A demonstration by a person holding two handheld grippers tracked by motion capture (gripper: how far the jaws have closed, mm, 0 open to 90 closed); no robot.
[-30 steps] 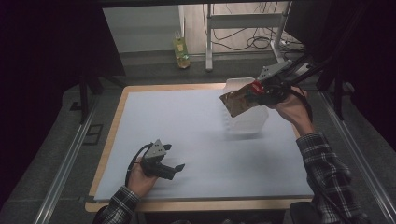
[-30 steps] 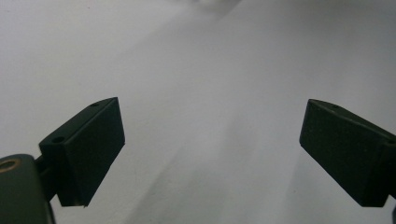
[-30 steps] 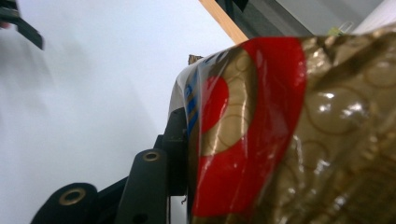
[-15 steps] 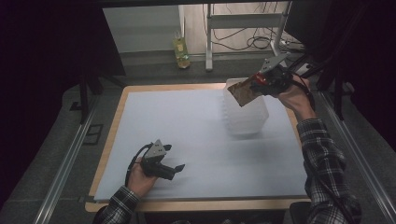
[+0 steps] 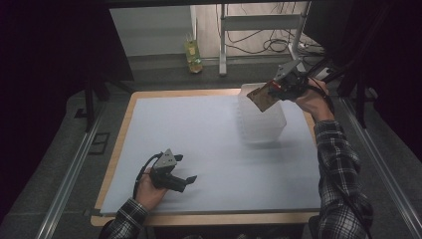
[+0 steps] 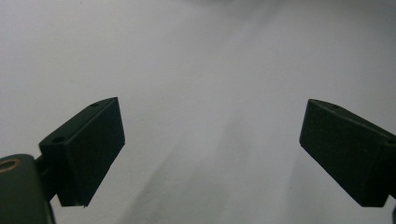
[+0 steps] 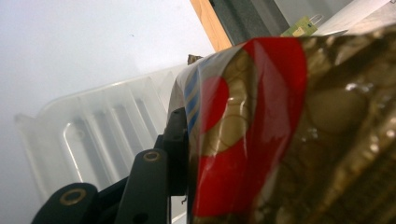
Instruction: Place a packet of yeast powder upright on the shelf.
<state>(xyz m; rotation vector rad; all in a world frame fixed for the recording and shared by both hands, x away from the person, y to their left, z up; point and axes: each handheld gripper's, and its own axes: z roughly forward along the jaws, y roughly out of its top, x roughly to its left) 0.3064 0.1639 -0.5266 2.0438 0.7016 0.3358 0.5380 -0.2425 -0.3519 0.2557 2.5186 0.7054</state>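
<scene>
Near the front left of the table (image 5: 209, 149), the left gripper (image 5: 185, 179) rested on the white sheet with its jaws wide apart and nothing between them. Further right, a clear plastic bin (image 5: 262, 122) stood on the sheet. Above its far rim, the right gripper (image 5: 272, 91) was clamped on a gold and red snack packet (image 5: 261, 97).

A shiny snack bag and a clear tub

My gold and red snack bag (image 5: 263, 97) hangs tilted over the ribbed clear plastic tub (image 5: 261, 122), which sits on the table at about two o'clock.
</scene>
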